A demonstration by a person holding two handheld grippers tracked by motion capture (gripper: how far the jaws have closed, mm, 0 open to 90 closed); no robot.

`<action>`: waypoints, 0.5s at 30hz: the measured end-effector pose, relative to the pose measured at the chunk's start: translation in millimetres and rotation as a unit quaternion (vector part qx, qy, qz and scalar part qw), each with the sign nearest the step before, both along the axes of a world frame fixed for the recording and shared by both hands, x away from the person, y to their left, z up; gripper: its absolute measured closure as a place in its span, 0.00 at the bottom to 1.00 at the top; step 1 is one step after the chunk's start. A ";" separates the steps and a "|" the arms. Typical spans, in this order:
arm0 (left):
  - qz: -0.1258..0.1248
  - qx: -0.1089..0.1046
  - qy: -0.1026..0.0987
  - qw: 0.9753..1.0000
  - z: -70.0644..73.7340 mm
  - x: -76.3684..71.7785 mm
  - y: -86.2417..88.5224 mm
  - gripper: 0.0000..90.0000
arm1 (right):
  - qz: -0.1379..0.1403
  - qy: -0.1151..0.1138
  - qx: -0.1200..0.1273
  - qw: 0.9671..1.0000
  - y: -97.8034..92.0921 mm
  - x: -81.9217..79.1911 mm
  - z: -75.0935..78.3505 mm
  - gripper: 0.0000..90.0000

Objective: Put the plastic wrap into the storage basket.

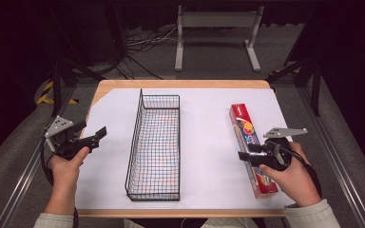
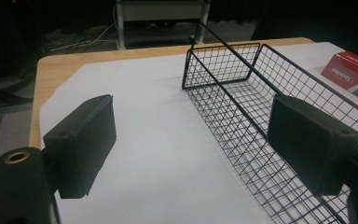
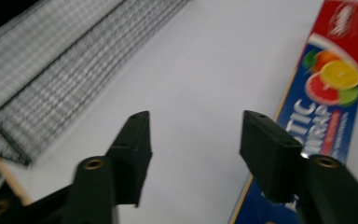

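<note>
1. Right of the wire basket (image 1: 154,147), well apart from it, lay the plastic wrap box (image 1: 252,147), flat on the white sheet (image 1: 204,142), long axis running near-to-far, parallel to the basket's long sides.
2. My right gripper (image 1: 245,155) hovered over the box's near half, jaws spread, holding nothing. In the right gripper view one jaw sat over the box's (image 3: 321,107) long edge, the other over bare sheet on the basket side, so I judged I needed to shift away from the basket to straddle it.
3. My left gripper (image 1: 97,135) sat left of the basket, jaws spread, empty. Right hand was clearly nearer the box.
4. Surface: white sheet over a wood table (image 1: 180,84). Beyond the basket: dark room, grey floor, cables, a white stand (image 1: 217,35).
</note>
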State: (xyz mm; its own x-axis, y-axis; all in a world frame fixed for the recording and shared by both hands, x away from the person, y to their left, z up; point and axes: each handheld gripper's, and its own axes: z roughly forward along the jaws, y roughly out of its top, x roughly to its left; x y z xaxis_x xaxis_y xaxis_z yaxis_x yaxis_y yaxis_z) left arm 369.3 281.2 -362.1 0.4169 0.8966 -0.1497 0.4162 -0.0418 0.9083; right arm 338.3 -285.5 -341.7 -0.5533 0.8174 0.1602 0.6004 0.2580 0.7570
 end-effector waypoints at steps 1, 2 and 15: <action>0.003 -0.001 0.000 1.000 -0.1 -0.9 1.2 0.18 | -0.002 -0.011 0.000 1.000 -0.9 2.2 1.5 0.38; 0.005 -0.002 0.001 1.000 -0.2 -1.7 2.5 0.18 | -0.010 -0.019 -0.008 1.000 -0.9 5.5 4.3 0.38; 0.018 0.000 0.004 1.000 -3.5 -2.3 8.2 0.18 | -0.108 0.042 -0.035 0.993 -5.1 56.1 -1.0 0.26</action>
State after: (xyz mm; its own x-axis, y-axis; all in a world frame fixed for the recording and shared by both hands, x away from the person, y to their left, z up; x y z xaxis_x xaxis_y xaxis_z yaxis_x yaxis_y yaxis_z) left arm 367.0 289.5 -365.7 0.3839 0.9108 -0.1518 0.4240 -0.0279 0.9052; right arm 394.3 -290.6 -342.8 -0.3514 0.9260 0.1376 0.7074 0.1664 0.6870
